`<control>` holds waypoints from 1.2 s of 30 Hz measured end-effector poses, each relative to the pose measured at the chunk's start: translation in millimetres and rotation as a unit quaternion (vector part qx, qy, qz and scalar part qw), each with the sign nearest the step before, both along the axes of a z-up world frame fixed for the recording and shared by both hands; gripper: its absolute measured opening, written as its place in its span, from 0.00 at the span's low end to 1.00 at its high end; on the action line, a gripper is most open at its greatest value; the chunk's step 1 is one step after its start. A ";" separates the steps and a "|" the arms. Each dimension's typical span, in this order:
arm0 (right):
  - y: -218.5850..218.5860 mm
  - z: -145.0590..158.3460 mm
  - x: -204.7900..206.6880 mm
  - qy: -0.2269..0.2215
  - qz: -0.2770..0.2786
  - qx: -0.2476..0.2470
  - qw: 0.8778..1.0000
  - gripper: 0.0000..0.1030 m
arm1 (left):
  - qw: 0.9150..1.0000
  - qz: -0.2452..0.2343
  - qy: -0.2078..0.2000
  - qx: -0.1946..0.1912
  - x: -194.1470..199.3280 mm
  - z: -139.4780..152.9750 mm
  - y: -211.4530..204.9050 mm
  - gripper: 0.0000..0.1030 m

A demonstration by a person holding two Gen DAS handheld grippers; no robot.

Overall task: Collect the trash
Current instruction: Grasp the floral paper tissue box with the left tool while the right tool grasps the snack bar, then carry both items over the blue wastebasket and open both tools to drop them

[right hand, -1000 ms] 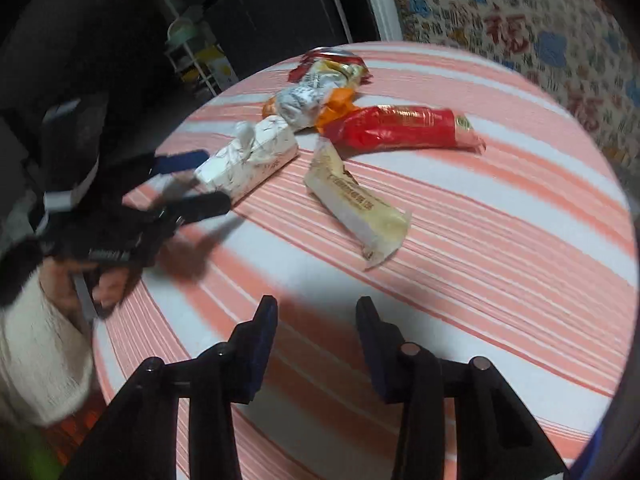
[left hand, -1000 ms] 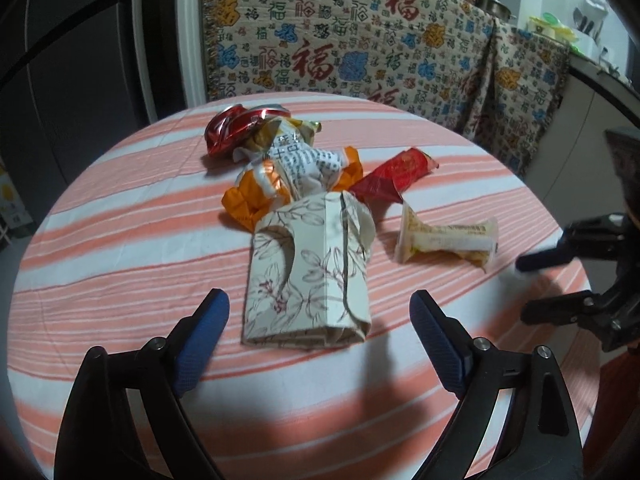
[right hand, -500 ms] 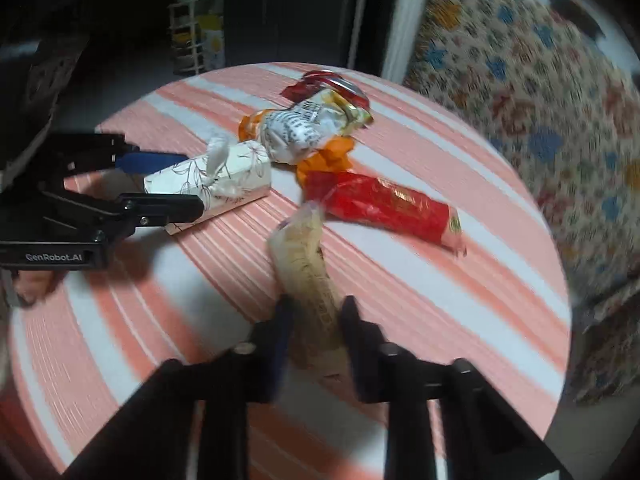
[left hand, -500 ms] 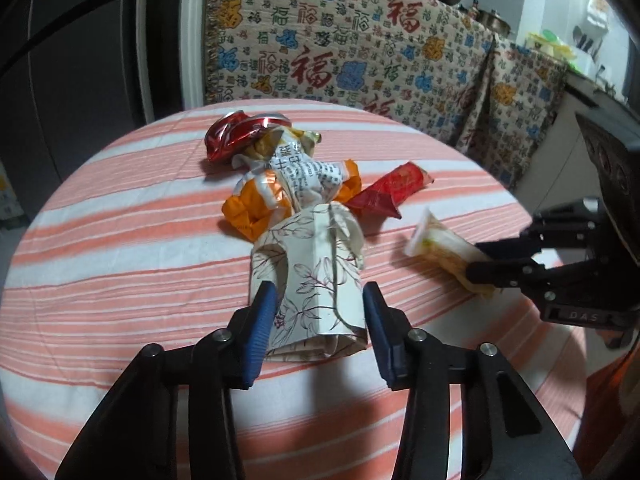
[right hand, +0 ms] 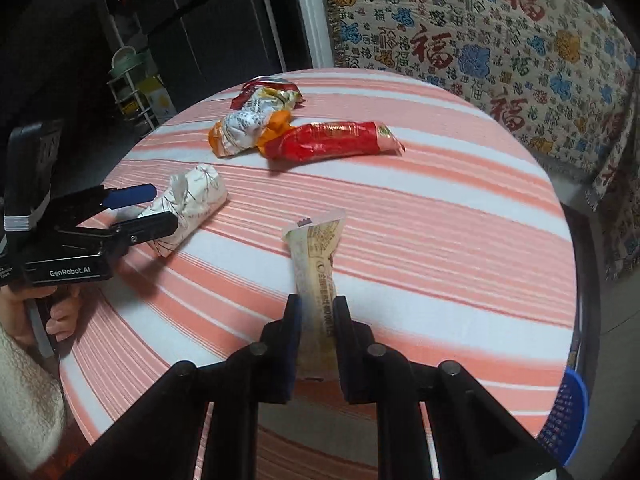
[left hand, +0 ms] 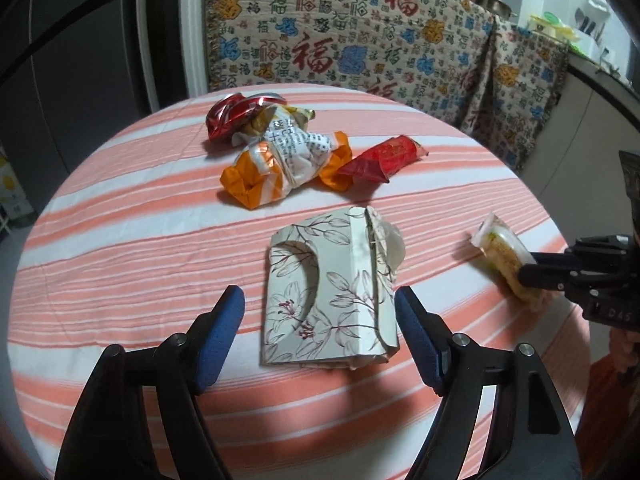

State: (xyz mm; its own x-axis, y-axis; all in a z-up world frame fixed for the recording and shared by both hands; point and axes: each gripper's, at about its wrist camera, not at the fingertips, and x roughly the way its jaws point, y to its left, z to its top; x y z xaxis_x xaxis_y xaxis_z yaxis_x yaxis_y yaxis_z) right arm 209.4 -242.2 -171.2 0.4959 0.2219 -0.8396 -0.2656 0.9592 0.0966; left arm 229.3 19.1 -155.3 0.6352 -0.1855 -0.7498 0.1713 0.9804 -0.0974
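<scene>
A flattened floral paper box (left hand: 328, 292) lies on the striped round table (left hand: 120, 240). My left gripper (left hand: 316, 312) straddles the box's near end; its jaws are opening and the blue pads (left hand: 224, 320) stand clear of its sides. My right gripper (right hand: 317, 308) is shut on a cream snack wrapper (right hand: 316, 248), held just above the cloth. In the left wrist view that wrapper (left hand: 500, 252) and right gripper (left hand: 532, 270) are at the right edge. The right wrist view has the left gripper (right hand: 152, 210) at the box (right hand: 192, 196). Farther back lie a red wrapper (left hand: 384, 156), a crumpled orange-white wrapper (left hand: 280, 164) and a crushed red can (left hand: 232, 112).
A patterned cloth (left hand: 360, 40) hangs over furniture behind the table. A blue basket (right hand: 568, 420) stands on the floor past the table's right edge. A dark cabinet and a small rack (right hand: 136, 84) are at the back left. A hand (right hand: 36, 312) holds the left gripper.
The left jaws narrowed around the floral box, then widened again. The right gripper closed on the cream wrapper, lifted it off the table and drew it to the right.
</scene>
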 end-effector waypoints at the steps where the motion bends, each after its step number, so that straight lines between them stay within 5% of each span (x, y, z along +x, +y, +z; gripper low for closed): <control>1: -2.4 0.1 -0.9 -0.003 -0.005 0.008 1.000 0.16 | 1.000 0.000 -0.001 0.003 0.9 -0.3 -1.5 0.76; 2: -3.8 1.2 -1.5 -0.005 -0.009 0.013 1.000 0.16 | 1.000 -0.003 -0.002 0.005 1.7 -0.5 -3.1 0.76; 4: -6.8 5.2 -3.5 -0.011 -0.016 0.019 1.000 0.16 | 1.000 -0.012 -0.002 0.001 3.1 -1.2 -6.2 0.50; 6: -9.5 7.6 -4.6 -0.016 -0.019 0.020 0.999 0.16 | 1.000 -0.018 -0.011 -0.006 2.0 2.5 -7.2 0.41; 17: -42.4 19.2 -14.6 -0.034 -0.060 0.040 0.997 0.16 | 0.998 -0.015 -0.019 -0.058 -1.6 16.2 -13.5 0.37; 22: -57.4 22.5 -19.3 -0.039 -0.078 0.041 0.995 0.16 | 0.999 -0.027 -0.013 -0.034 -4.0 10.2 -36.1 0.37; 26: -62.4 15.0 -22.9 -0.027 -0.081 0.038 0.996 0.16 | 1.000 -0.018 -0.004 0.007 -8.7 9.3 -44.5 0.42; 30: -60.0 14.0 -27.5 -0.028 -0.069 0.025 0.997 0.16 | 0.999 0.005 -0.023 0.023 -14.6 12.4 -39.3 0.85; 35: -55.0 15.5 -30.1 -0.031 -0.058 0.020 0.998 0.16 | 1.000 0.006 0.017 0.017 3.3 -2.0 -36.8 0.88; 36: -54.0 15.4 -30.7 -0.031 -0.056 0.020 0.998 0.16 | 1.000 0.003 0.026 0.014 6.3 -7.2 -38.2 0.82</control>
State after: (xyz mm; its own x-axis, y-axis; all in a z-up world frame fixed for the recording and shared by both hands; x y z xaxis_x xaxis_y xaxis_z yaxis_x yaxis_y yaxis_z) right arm 178.8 -296.2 -155.8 0.5707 0.1944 -0.7978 -0.1640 0.9790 0.1212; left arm 235.6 -19.1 -162.5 0.5959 -0.1608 -0.7868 0.1616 0.9837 -0.0786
